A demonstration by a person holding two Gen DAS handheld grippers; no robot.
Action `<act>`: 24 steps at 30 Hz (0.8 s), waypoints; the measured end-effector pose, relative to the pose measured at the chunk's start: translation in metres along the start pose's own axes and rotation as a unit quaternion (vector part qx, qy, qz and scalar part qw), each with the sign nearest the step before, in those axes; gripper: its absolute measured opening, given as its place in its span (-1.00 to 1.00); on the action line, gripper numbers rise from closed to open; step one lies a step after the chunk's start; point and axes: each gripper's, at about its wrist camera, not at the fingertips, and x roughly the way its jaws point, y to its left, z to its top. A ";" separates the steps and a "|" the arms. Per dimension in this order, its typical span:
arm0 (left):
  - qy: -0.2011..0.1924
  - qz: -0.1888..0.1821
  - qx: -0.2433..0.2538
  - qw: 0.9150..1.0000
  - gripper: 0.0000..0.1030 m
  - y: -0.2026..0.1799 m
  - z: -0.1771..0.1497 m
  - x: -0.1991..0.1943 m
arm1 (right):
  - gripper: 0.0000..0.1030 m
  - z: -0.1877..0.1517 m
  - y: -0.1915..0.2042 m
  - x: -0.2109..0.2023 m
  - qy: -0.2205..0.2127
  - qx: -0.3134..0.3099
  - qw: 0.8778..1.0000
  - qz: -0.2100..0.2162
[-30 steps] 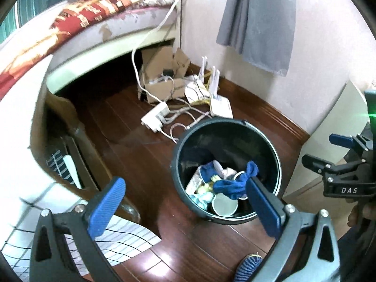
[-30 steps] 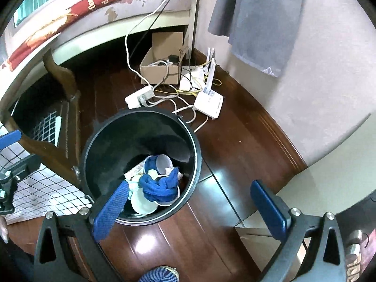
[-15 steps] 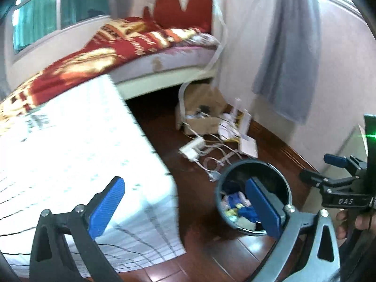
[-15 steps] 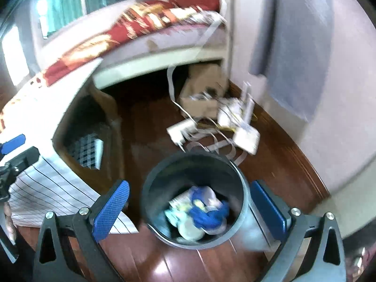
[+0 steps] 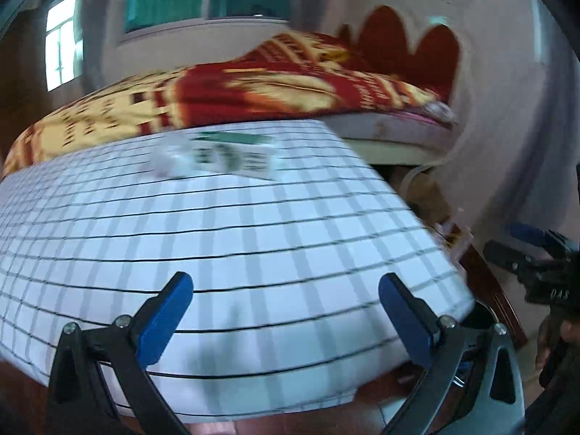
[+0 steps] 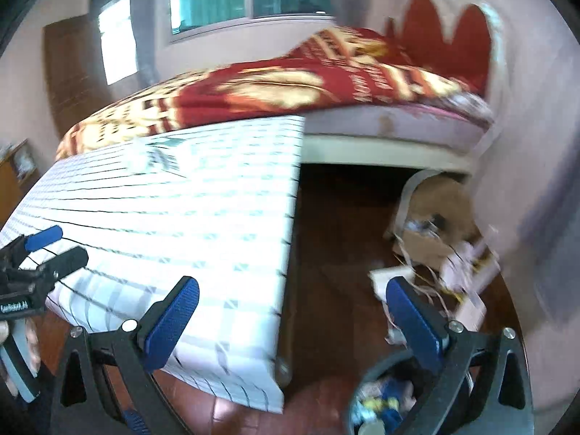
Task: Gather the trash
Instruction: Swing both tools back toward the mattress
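Observation:
A crumpled white wad (image 5: 168,161) and a green-and-white paper packet (image 5: 235,154) lie at the far side of the table with the white checked cloth (image 5: 253,239); both are blurred and also show in the right wrist view (image 6: 159,156). The dark trash bin (image 6: 384,404) holding cups and blue fabric stands on the floor at the bottom right. My left gripper (image 5: 284,317) is open and empty over the table's near edge. My right gripper (image 6: 293,320) is open and empty, above the table corner and the bin. The left gripper also shows in the right wrist view (image 6: 43,250).
A bed with a red and yellow blanket (image 5: 272,83) runs behind the table. A cardboard box (image 6: 438,217), cables and white routers (image 6: 467,275) lie on the wood floor by the wall. A wooden chair frame (image 6: 286,326) stands under the table edge.
Both grippers have risen and tilted up from the bin toward the tabletop. The bin has dropped to the bottom edge of both views. Both stay open and empty.

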 end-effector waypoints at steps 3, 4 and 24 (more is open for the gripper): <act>0.002 0.022 -0.023 1.000 0.99 0.027 0.004 0.005 | 1.00 0.028 0.031 0.027 0.001 -0.029 0.999 0.024; 0.002 0.029 -0.029 0.999 0.99 0.035 0.006 0.008 | 1.00 0.036 0.041 0.036 0.002 -0.037 0.999 0.035; 0.029 0.077 -0.080 0.993 0.99 0.121 0.053 0.091 | 0.58 0.138 0.141 0.214 0.045 -0.122 0.986 0.108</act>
